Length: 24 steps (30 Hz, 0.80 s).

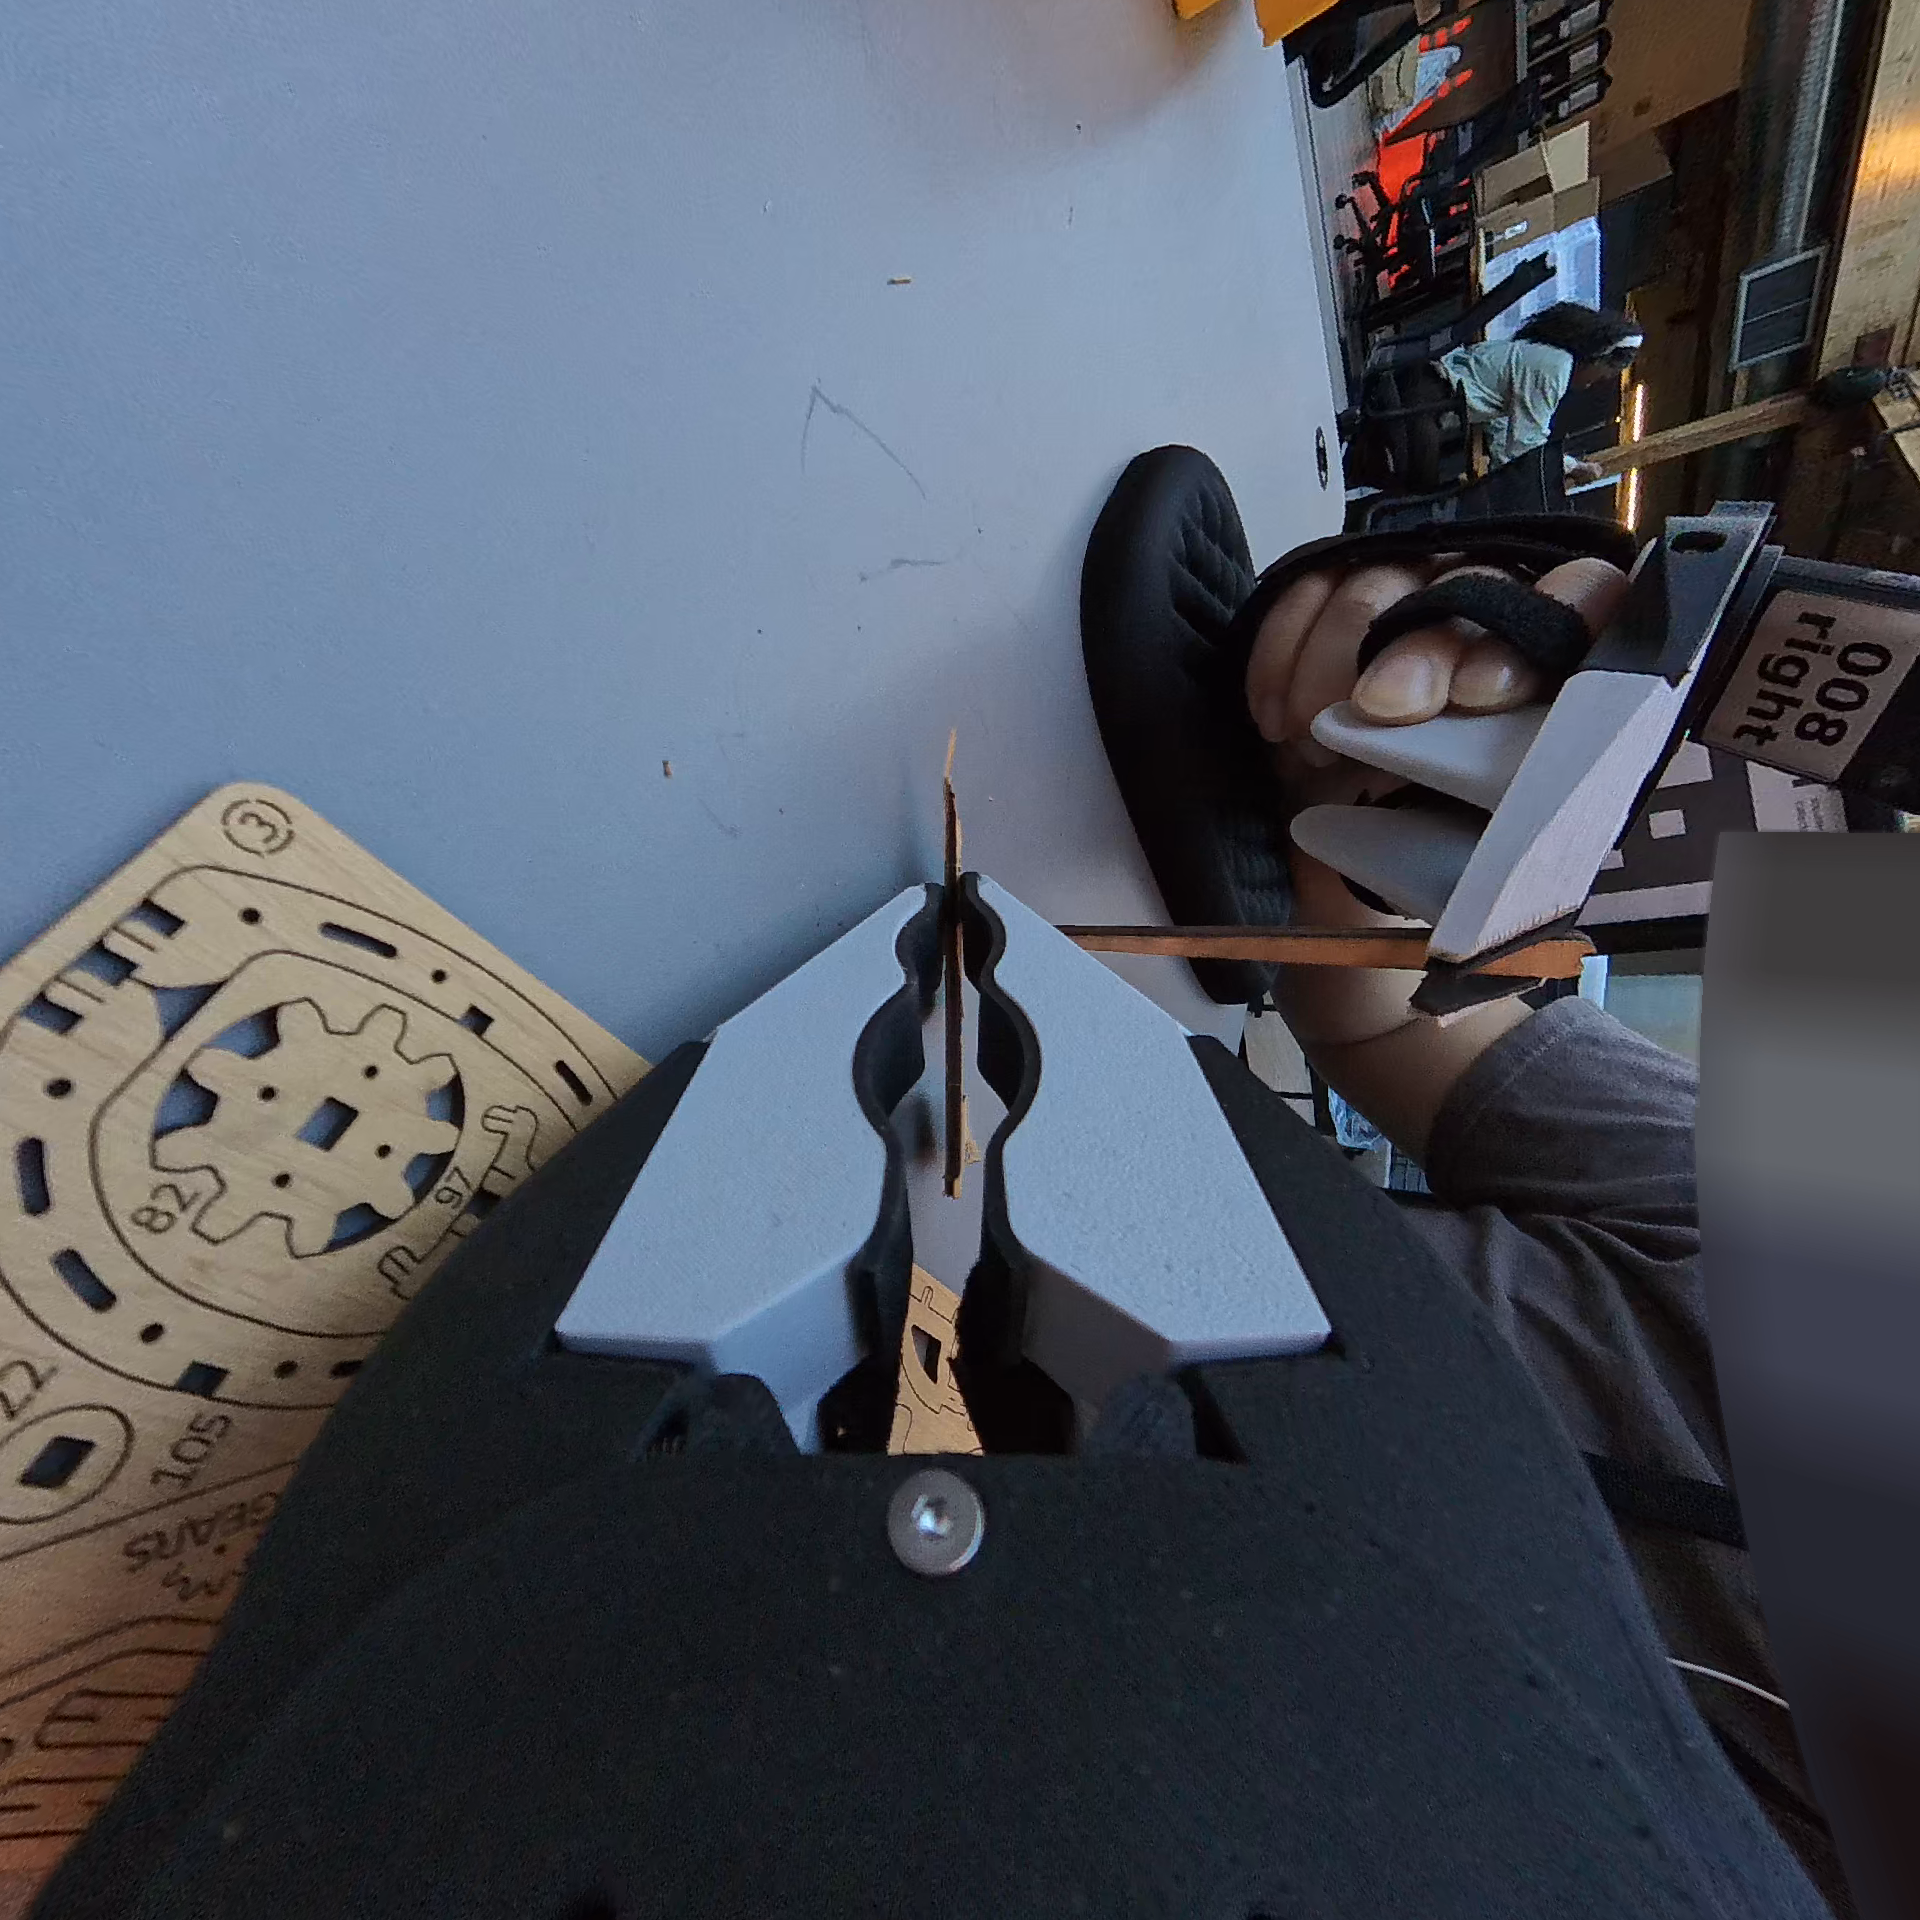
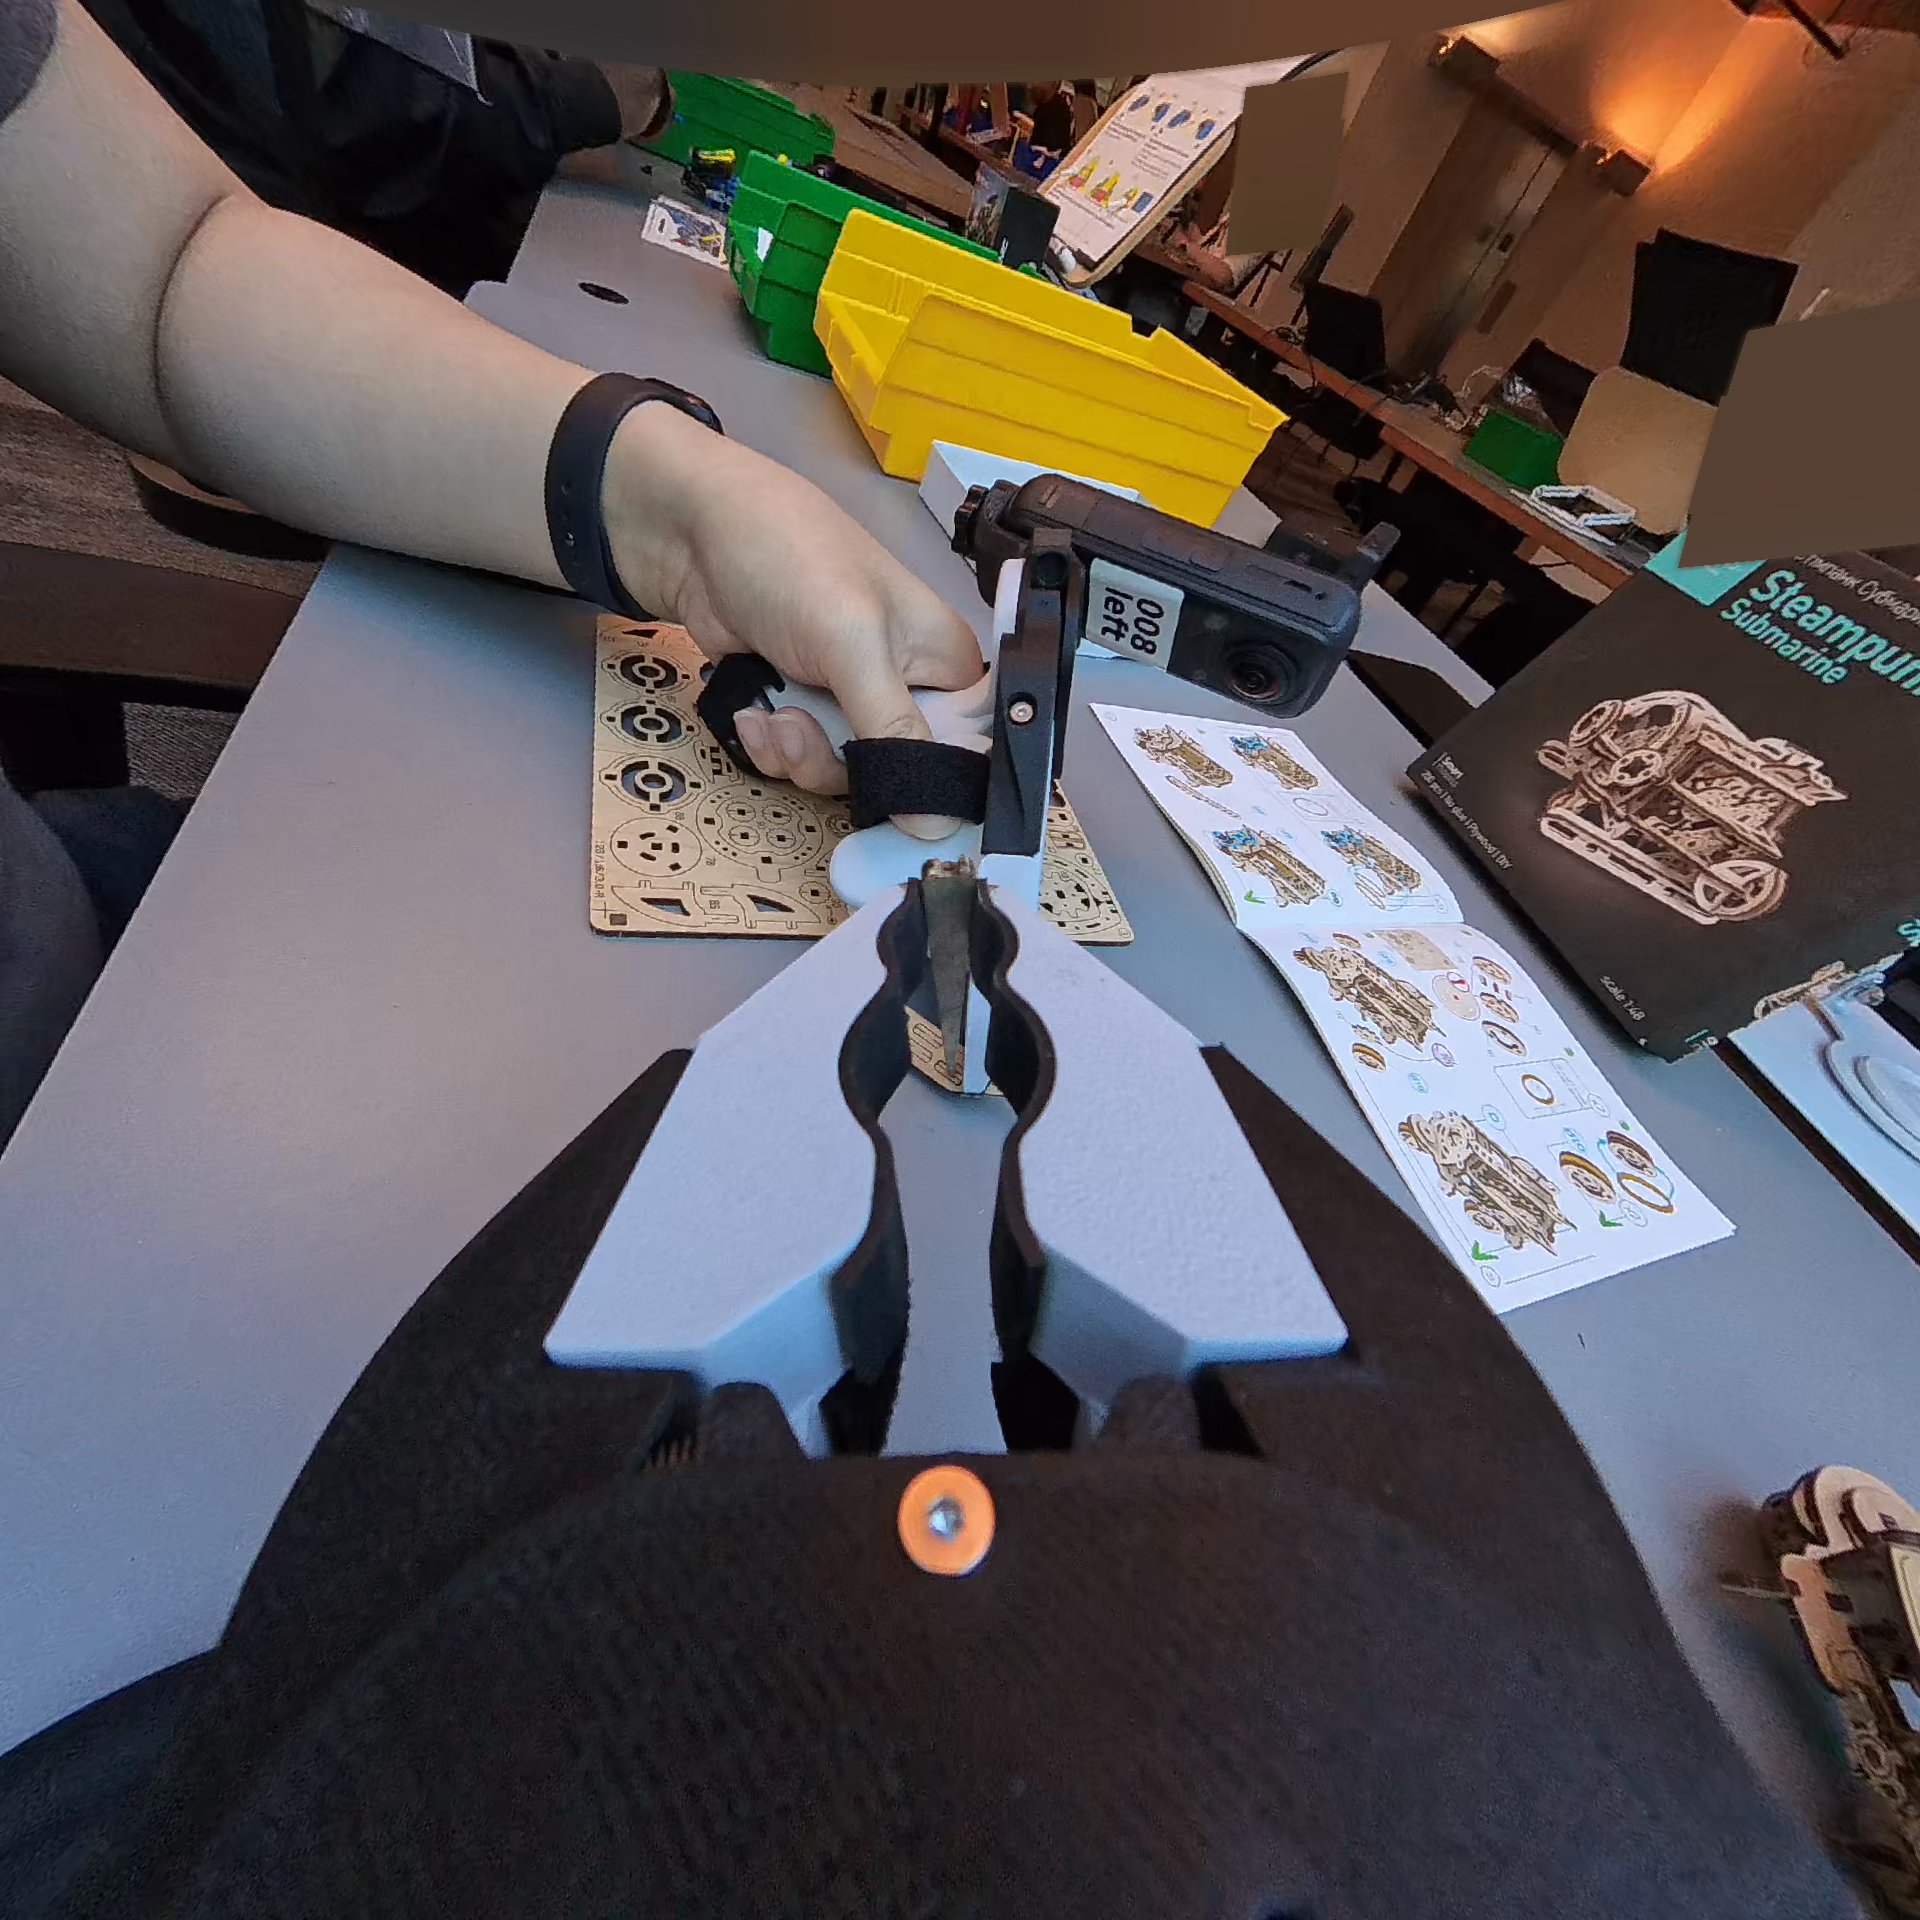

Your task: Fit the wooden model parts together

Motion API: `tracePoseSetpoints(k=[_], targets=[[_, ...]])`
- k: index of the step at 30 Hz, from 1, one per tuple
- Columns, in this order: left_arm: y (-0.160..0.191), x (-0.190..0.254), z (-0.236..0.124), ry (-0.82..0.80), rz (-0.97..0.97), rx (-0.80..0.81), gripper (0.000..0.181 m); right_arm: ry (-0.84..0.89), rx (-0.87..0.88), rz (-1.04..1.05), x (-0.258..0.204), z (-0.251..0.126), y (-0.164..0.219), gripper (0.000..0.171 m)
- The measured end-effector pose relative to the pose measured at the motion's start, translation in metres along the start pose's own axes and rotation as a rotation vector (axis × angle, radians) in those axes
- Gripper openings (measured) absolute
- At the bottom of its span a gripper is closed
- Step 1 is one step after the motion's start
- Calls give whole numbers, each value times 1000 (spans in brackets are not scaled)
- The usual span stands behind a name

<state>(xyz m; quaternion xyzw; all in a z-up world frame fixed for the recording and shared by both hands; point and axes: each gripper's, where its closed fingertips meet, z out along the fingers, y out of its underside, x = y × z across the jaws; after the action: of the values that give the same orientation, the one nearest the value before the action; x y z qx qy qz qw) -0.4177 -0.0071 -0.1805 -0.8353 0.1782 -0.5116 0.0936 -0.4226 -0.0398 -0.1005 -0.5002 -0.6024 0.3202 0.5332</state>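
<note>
Two hand-held grippers: left (image 1: 954, 914), right (image 2: 951, 894). Two thin wooden pieces (image 1: 951, 997) (image 1: 1247, 943), one pinched in each. One cut plywood sheet (image 2: 665, 831), one open instruction booklet (image 2: 1403, 1039), one kit box (image 2: 1704, 790). Yellow bins (image 2: 1039, 384): seemingly two, nested.

Ahead of the right gripper (image 2: 951, 894): passage blocked by the left gripper (image 2: 1023, 727) and the hand (image 2: 821, 644) holding it, above the plywood parts sheet (image 2: 665, 831). To its right: open instruction booklet (image 2: 1455, 1070) and dark kit box (image 2: 1704, 790); beyond, yellow bins (image 2: 1039, 384). To its left: bare grey table (image 2: 343, 987), open to the edge.
</note>
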Motion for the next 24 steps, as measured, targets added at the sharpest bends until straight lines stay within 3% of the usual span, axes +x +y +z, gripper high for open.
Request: tracePoseSetpoints(k=[18,24], targets=[[1,0,0,7,-3,-6,0,-50,-17,-96,-11,0,2,7],[4,2,1,16,19,-40,1,-150,-73,-374,-33,2,6,6]])
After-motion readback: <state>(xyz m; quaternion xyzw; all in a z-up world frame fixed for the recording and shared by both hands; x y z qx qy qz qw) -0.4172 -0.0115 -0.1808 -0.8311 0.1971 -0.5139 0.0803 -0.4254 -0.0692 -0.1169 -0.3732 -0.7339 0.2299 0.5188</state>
